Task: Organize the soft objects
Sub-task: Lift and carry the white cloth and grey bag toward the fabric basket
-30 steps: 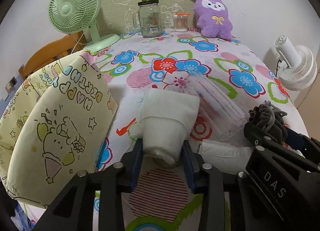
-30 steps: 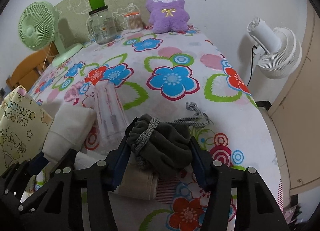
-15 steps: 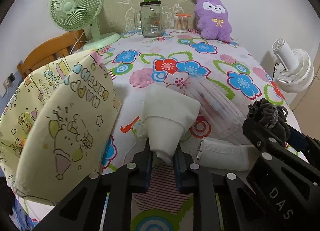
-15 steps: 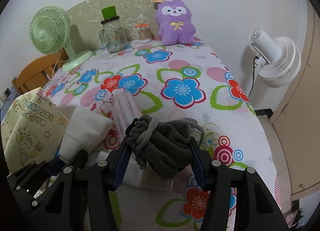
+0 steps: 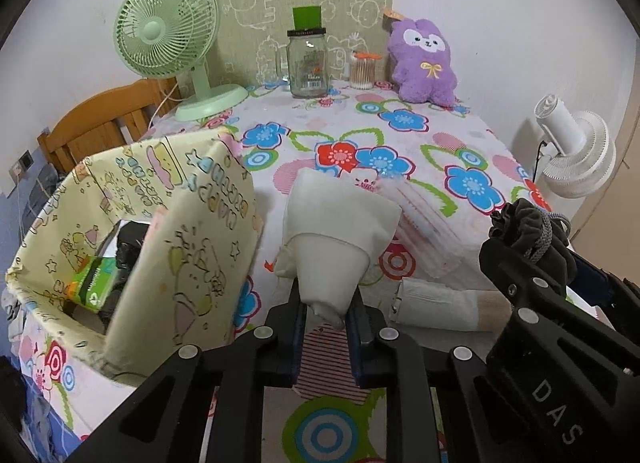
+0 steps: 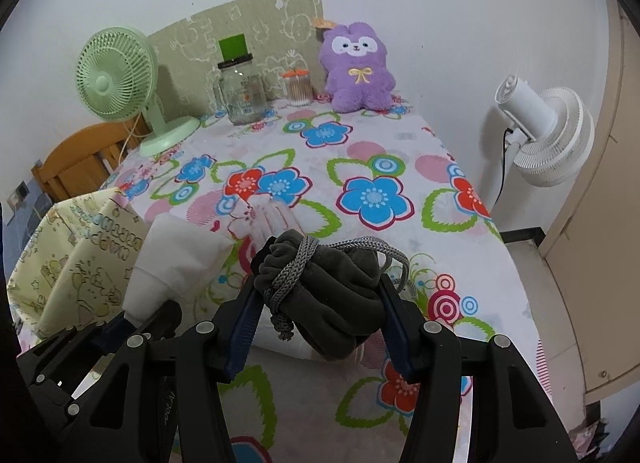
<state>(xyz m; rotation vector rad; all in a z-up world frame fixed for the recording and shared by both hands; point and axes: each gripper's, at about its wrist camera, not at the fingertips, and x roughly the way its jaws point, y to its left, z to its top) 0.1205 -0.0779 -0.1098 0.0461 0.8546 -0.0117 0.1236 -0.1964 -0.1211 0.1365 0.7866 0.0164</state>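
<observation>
While both grippers were clenched, left gripper [image 5: 326,313] pinched cream folded cloth [image 5: 336,235] by its narrow end, raised off flowered tablecloth [image 5: 400,151], yellow fabric bin [image 5: 160,247] at nine o'clock, right gripper [image 6: 320,323] squeezed dark grey drawstring pouch [image 6: 332,295], cord wrapped round it.

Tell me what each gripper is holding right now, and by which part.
Left gripper pinches the white folded cloth by its narrow lower end. Right gripper clamps the dark grey drawstring pouch across its body.
</observation>
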